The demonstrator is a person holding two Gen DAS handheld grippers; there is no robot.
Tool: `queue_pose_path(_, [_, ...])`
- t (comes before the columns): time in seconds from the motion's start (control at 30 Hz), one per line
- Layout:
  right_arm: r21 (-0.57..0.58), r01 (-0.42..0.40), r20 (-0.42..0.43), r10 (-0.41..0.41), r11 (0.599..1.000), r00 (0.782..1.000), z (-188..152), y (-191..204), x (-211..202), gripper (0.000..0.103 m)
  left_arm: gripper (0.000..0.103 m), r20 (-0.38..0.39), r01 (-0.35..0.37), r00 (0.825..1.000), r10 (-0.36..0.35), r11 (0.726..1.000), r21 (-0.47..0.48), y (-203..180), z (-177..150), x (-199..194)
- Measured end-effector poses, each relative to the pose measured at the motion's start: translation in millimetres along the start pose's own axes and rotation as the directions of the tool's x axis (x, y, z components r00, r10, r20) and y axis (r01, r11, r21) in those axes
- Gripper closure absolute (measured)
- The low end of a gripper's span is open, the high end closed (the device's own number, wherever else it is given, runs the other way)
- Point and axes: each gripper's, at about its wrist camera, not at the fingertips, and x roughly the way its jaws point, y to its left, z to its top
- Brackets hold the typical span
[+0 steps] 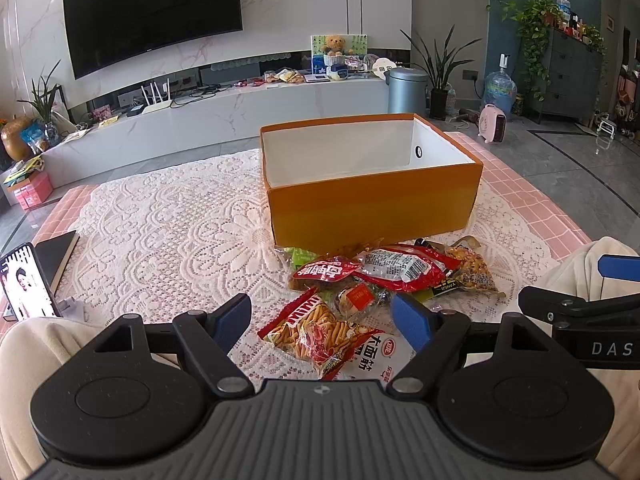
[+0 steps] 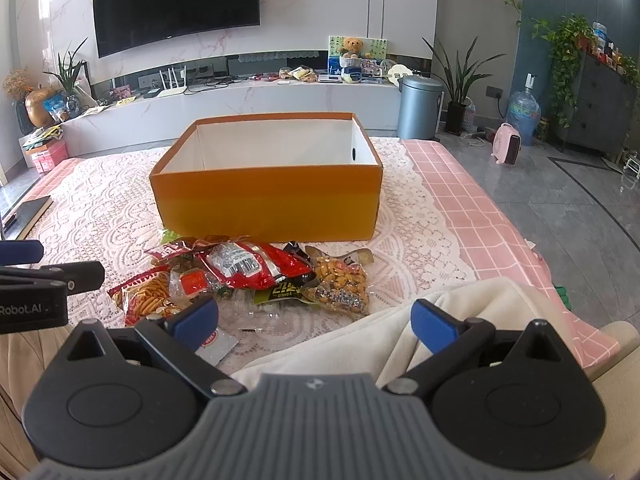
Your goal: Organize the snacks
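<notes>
Red snack packets (image 1: 384, 268) beside "DAS"-marked right claw (image 1: 618, 276).

An orange box (image 1: 372, 200) with a white interior is seen standing open on the lace cloth (image 1: 168, 224), towards the far edge of the table (image 1: 532, 216); nothing is seen inside it. A heap of snack packets (image 1: 384, 276) is lodged just before the box's near wall, touching it. A packet of orange sticks (image 1: 320, 332) is laid nearest the near edge, apart from the box. The left gripper (image 1: 322, 322) is held above this packet, its blue pads (image 1: 410, 320) spread wide. Part of the right gripper (image 1: 580, 312) is recorded at the right edge. A phone (image 1: 24, 284) and a dark book (image 1: 58, 254) are noted at the table's left edge.
</notes>
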Motion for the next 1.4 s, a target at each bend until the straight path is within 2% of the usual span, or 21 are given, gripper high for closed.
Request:
queue_pose_path(0.6, [0.001, -0.001, -0.005, 0.001, 1.0, 1.0, 2, 0, -1, 0.004, 0.009, -0.001, 0.002, 1.0, -0.002, 1.0, 0.001, 0, 0, 0])
queue_pose_path(0.7, [0.001, -0.001, -0.006, 0.001, 1.0, 1.0, 1, 0, -2, 0.004, 0.009, -0.003, 0.002, 1.0, -0.002, 1.0, 0.002, 0, -15, 4])
queue_pose_path(1.0, [0.005, 0.002, -0.014, -0.002, 1.0, 1.0, -8, 0, 0, 0.004, 0.009, -0.005, 0.002, 1.0, -0.002, 1.0, 0.003, -2, -14, 5])
queue_pose_path(1.4, [0.009, 0.004, -0.029, -0.003, 1.0, 1.0, -3, -2, 2, 0.004, 0.009, -0.008, 0.002, 1.0, -0.002, 1.0, 0.002, -2, -11, 8])
